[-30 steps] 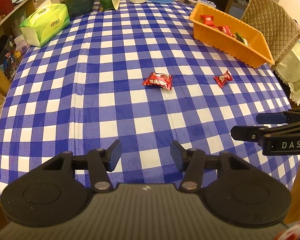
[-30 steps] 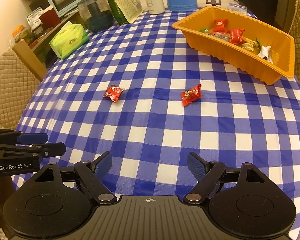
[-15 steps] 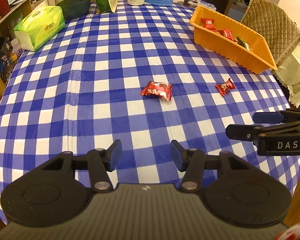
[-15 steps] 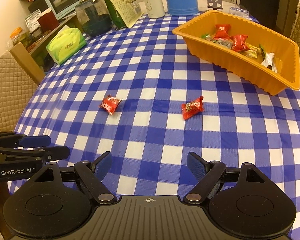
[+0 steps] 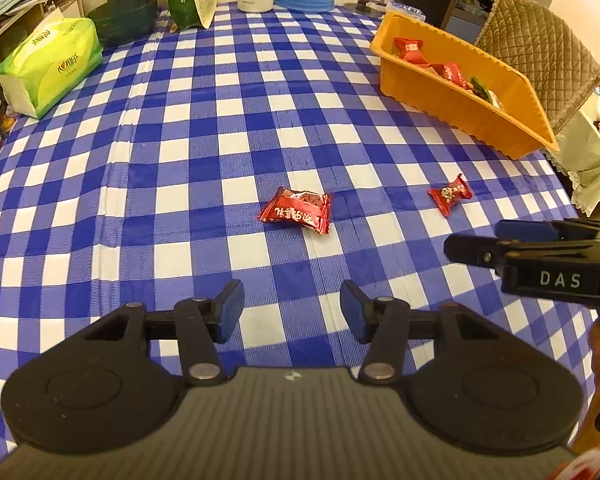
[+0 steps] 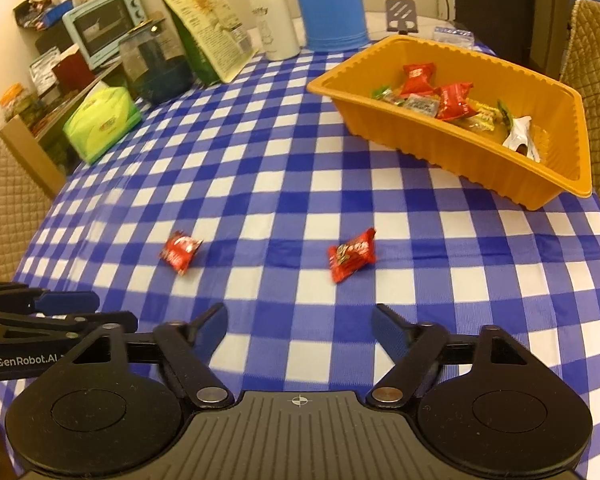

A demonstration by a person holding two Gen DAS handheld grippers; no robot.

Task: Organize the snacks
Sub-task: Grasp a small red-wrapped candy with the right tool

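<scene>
Two red snack packets lie on the blue checked tablecloth. The larger flat packet (image 5: 296,210) (image 6: 180,251) lies straight ahead of my left gripper (image 5: 292,312), which is open and empty. The smaller twisted packet (image 5: 449,194) (image 6: 352,254) lies ahead of my right gripper (image 6: 300,328), also open and empty. An orange tray (image 5: 512,108) (image 6: 440,148) holding several wrapped snacks stands at the far right. Each gripper shows at the edge of the other's view: the right (image 5: 476,242), the left (image 6: 96,312).
A green tissue pack (image 5: 50,66) (image 6: 102,122), a dark glass jar (image 6: 156,68), a green bag (image 6: 206,36), a white bottle (image 6: 272,16) and a blue jug (image 6: 332,4) stand along the far edge. Quilted chairs (image 5: 540,48) flank the table.
Both grippers have moved forward over the table toward the two red packets, which now look nearer. Both stay open. The packets and tray have not moved.
</scene>
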